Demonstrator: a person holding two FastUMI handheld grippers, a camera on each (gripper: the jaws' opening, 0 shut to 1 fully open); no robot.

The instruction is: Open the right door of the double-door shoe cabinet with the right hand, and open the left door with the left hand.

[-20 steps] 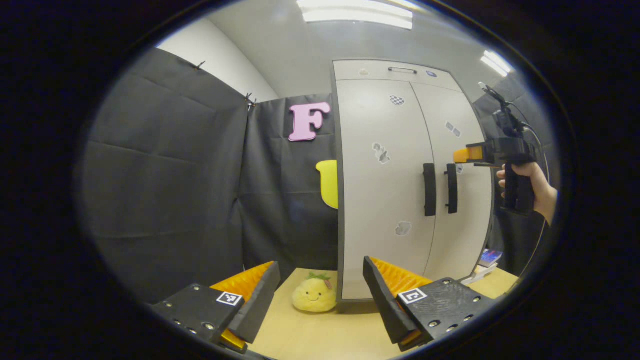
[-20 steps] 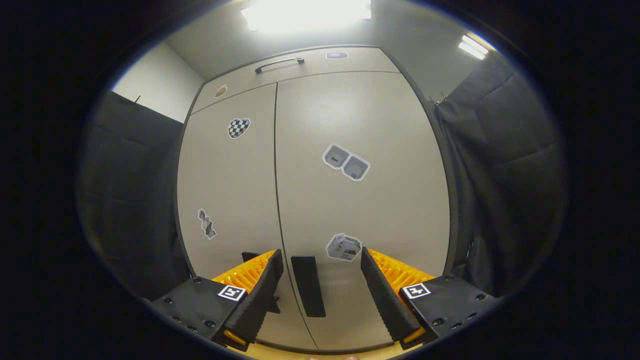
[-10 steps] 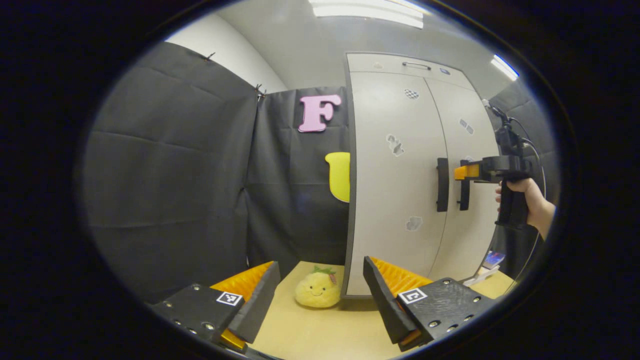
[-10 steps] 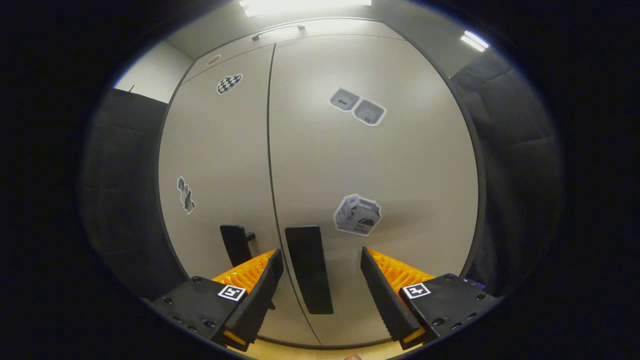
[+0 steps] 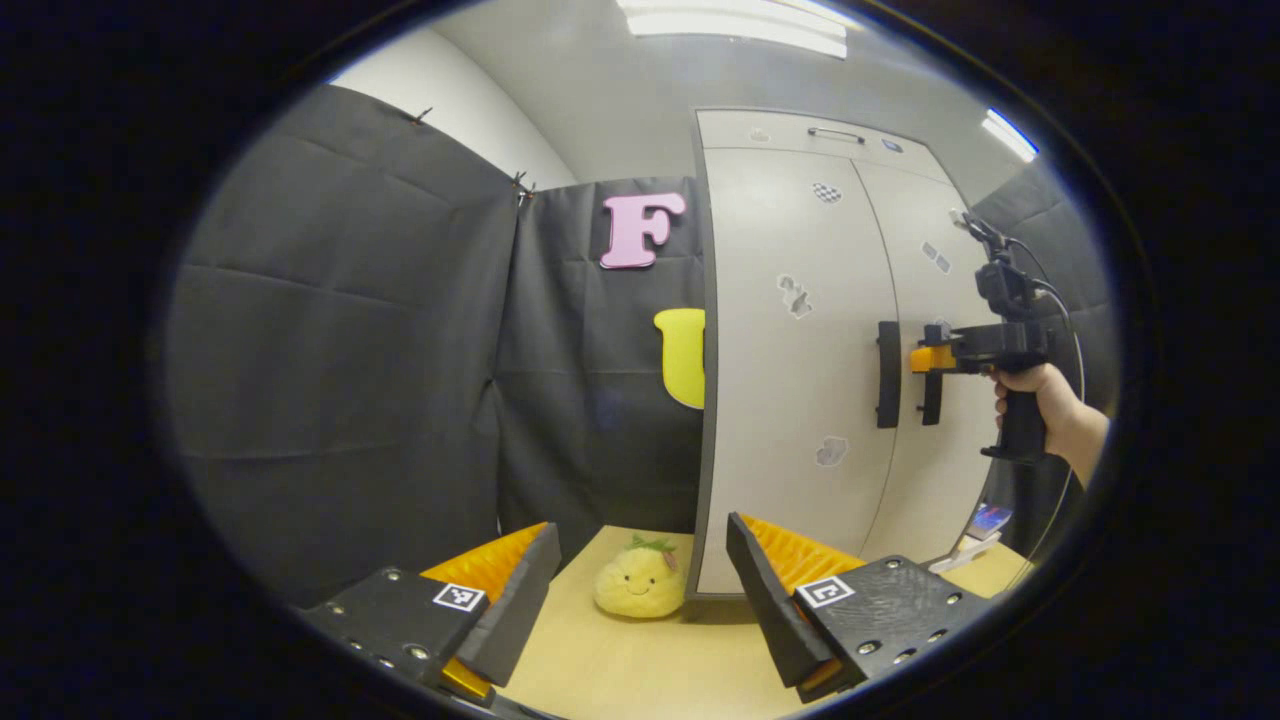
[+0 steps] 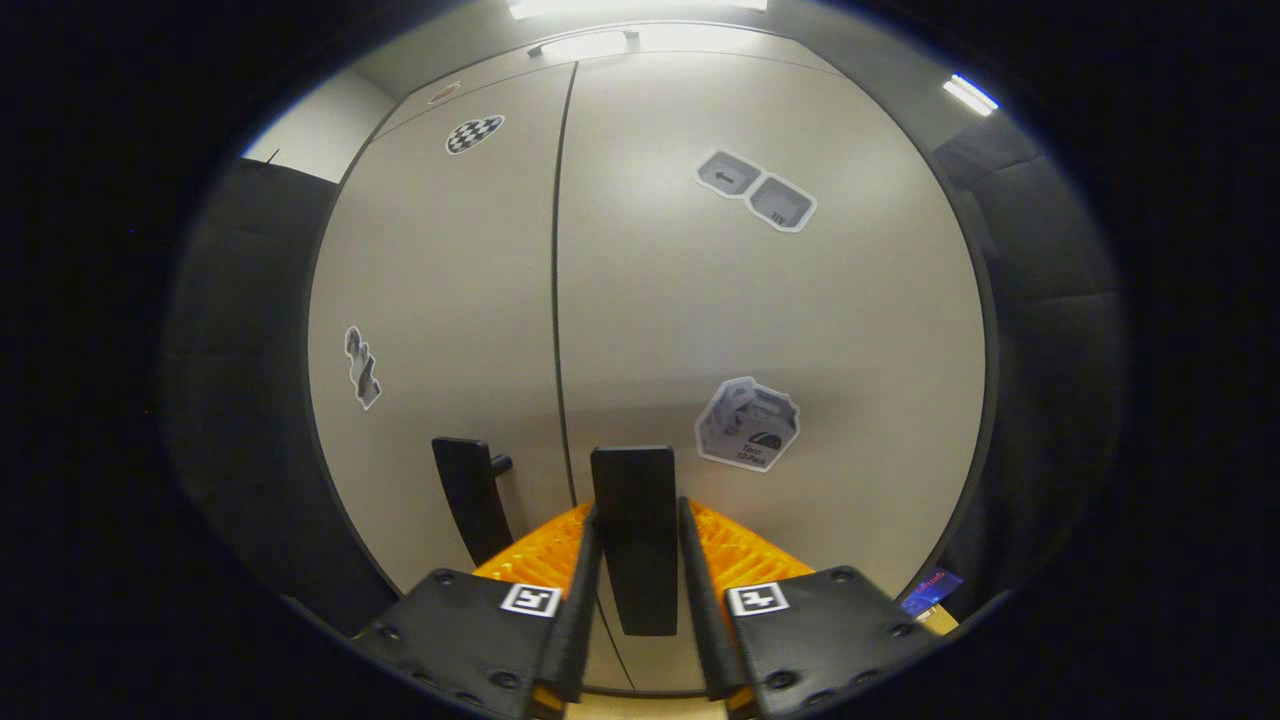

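Note:
The pale grey shoe cabinet (image 5: 790,380) stands on the table with both doors closed. In the right gripper view its right door (image 6: 780,330) and left door (image 6: 440,300) fill the middle. My right gripper (image 6: 635,570) is shut on the black right door handle (image 6: 632,530), one finger on each side of the bar. The black left door handle (image 6: 470,495) stands free beside it. In the left gripper view my left gripper (image 5: 640,585) is open and holds nothing, well short of the cabinet. A hand holds the right gripper (image 5: 930,357) against the right door handle (image 5: 932,385), next to the left door handle (image 5: 887,374).
A yellow plush toy (image 5: 637,582) with a smiling face sits on the wooden table (image 5: 640,670) against the cabinet's left front corner. Black cloth walls close in the left and back. Some small flat items (image 5: 980,525) lie on the table right of the cabinet.
The right gripper moved in on the right door handle and its fingers closed around it. The left gripper stayed open and barely shifted.

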